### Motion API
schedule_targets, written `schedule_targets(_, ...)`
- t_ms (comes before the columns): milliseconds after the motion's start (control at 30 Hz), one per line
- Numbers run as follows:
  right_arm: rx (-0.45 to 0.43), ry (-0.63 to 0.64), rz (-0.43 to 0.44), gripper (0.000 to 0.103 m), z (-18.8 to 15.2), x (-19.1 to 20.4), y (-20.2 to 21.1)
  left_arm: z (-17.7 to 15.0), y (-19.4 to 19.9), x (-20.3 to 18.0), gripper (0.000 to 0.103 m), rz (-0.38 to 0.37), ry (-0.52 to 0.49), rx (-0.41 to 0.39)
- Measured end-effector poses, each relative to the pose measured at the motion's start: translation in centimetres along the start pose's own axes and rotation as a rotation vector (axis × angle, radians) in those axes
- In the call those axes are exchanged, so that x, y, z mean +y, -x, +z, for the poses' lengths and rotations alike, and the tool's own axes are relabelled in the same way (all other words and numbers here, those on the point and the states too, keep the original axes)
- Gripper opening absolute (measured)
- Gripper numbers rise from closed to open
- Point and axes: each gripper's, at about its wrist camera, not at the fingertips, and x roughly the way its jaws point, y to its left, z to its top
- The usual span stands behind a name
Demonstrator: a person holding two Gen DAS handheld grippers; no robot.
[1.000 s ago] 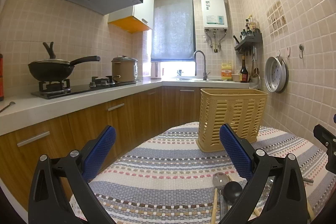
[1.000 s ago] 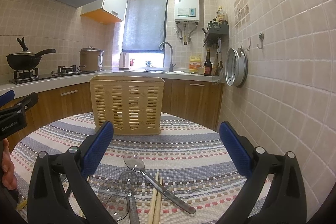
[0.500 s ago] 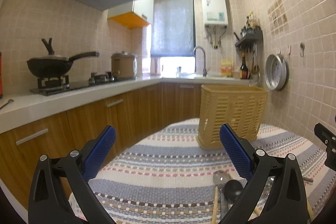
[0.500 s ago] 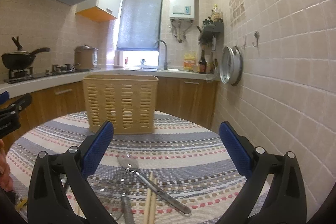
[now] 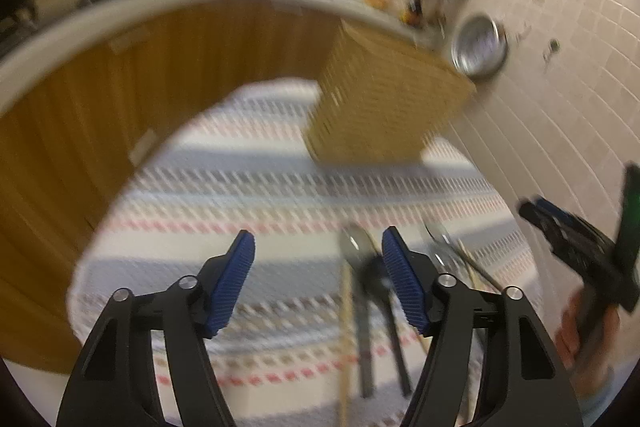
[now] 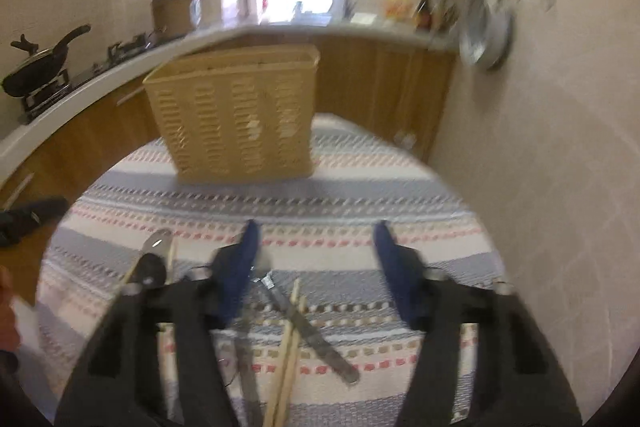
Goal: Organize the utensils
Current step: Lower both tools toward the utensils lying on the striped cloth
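Utensils (image 6: 308, 331) lie before the basket (image 6: 236, 119) — both grippers' fingers just narrowed, empty.

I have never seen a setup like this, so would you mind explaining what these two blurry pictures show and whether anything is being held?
There is no robot here: a person holds a two-finger gripper in each hand, and a fisheye camera on each looks forward along its blue-padded fingers. One picture is from the left gripper, the other from the right gripper. Both point down at a round table with a striped cloth. On it stand a tan slotted basket and loose utensils: chopsticks, a metal spoon and a dark ladle. Both sets of jaws have just been closing, but nothing is between them, so nothing is held.
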Motion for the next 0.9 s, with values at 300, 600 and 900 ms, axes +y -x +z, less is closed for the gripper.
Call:
schedule_targets(300,0.23,0.042,0.056,0.033,1.3,-0.3,-3.7,-0.4,-4.5,-2.1,0.032,-0.11,0.035,0.171)
schedule_targets(600,0.42,0.038,0.244,0.033,2.7,0.1,-9.7,0.1,-8.3,-2.5,0.032,-0.074,0.035,0.285)
schedule_targets(900,0.461,0.118,0.29,0.033,2.7,3.2,-12.5,0.2,-9.4,-2.8,0.032,-0.08,0.034,0.3)
